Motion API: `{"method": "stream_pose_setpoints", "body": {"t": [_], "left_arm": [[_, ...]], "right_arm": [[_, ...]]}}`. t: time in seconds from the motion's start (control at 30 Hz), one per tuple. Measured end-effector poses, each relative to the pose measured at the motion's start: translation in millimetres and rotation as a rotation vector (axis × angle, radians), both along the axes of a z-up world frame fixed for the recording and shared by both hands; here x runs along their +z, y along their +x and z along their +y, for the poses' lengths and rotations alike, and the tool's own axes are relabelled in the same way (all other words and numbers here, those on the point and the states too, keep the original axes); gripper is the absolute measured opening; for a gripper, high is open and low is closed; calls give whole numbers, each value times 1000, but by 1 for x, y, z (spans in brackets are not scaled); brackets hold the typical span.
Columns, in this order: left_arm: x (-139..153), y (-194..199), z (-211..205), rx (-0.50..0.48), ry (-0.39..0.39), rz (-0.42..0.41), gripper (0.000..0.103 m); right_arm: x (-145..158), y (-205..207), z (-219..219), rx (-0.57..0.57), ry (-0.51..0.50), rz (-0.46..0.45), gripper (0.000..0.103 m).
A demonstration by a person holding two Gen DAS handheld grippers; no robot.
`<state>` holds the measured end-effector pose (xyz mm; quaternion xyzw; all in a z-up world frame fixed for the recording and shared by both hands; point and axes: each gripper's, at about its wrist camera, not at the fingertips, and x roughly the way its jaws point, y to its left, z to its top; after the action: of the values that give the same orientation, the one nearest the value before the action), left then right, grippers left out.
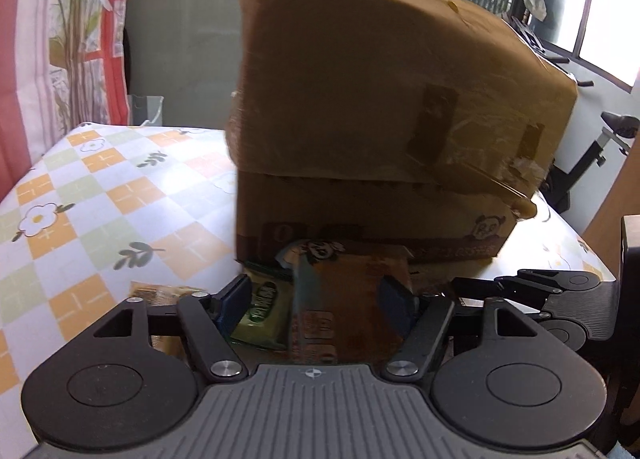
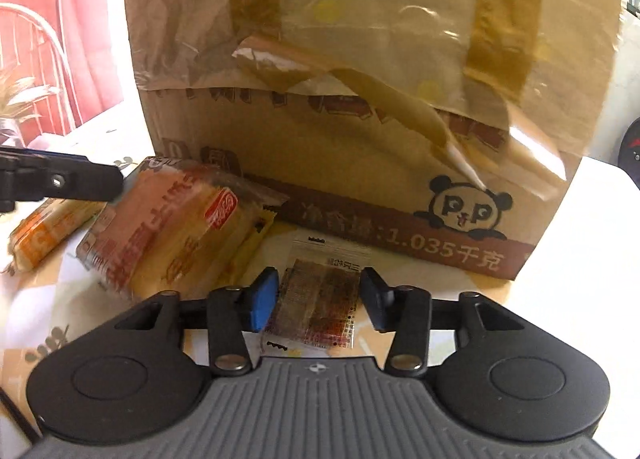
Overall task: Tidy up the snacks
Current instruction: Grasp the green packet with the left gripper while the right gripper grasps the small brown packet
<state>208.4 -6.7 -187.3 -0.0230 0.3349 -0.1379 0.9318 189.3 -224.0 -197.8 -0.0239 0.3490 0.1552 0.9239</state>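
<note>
Right wrist view: right gripper (image 2: 318,295) low over the table (image 2: 580,219), jaws drawn in close either side of a small flat clear packet with dense dark print (image 2: 320,311). Only slivers of gap at the pads; cannot tell whether pressing yet. Packet dead ahead between the fingers, long axis running away toward the upper frame, so spanned across its short width; nearer this hand than the other.

Just beyond, a large taped brown cardboard box with a panda print (image 2: 360,139), filling the upper frame and blocking any push forward. Left of centre, a tilted orange-and-red wrapped snack pack (image 2: 168,227), with the left gripper (image 2: 60,179) at its upper corner; a second orange pack (image 2: 40,235) at far left.

Left wrist view: left gripper (image 1: 316,295) spread wide, unclenched, straddling that orange pack (image 1: 340,299) and a green packet (image 1: 264,311) on the floral checked cloth.
</note>
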Motion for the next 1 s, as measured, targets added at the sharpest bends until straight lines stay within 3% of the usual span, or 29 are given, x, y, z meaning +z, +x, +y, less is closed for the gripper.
{"method": "stream_pose_setpoints", "body": {"t": [0.3, 0.57, 0.63, 0.7, 0.83, 1.0], "left_arm": [[-4, -2, -19, 10, 33, 8, 77], [9, 5, 22, 131, 32, -31, 76], [10, 10, 37, 149, 33, -34, 67], [6, 16, 42, 156, 82, -19, 53], [-6, 23, 36, 120, 165, 7, 53], [-14, 26, 18, 44, 165, 18, 57]], "right_arm": [[-4, -24, -35, -47, 49, -10, 42], [-4, -24, -39, -49, 72, -21, 42], [-4, -24, -42, -49, 85, -19, 42], [-4, -23, -42, -50, 94, -17, 42], [-3, -24, -45, -52, 100, -17, 42], [-3, -23, -45, -51, 98, -17, 42]]}}
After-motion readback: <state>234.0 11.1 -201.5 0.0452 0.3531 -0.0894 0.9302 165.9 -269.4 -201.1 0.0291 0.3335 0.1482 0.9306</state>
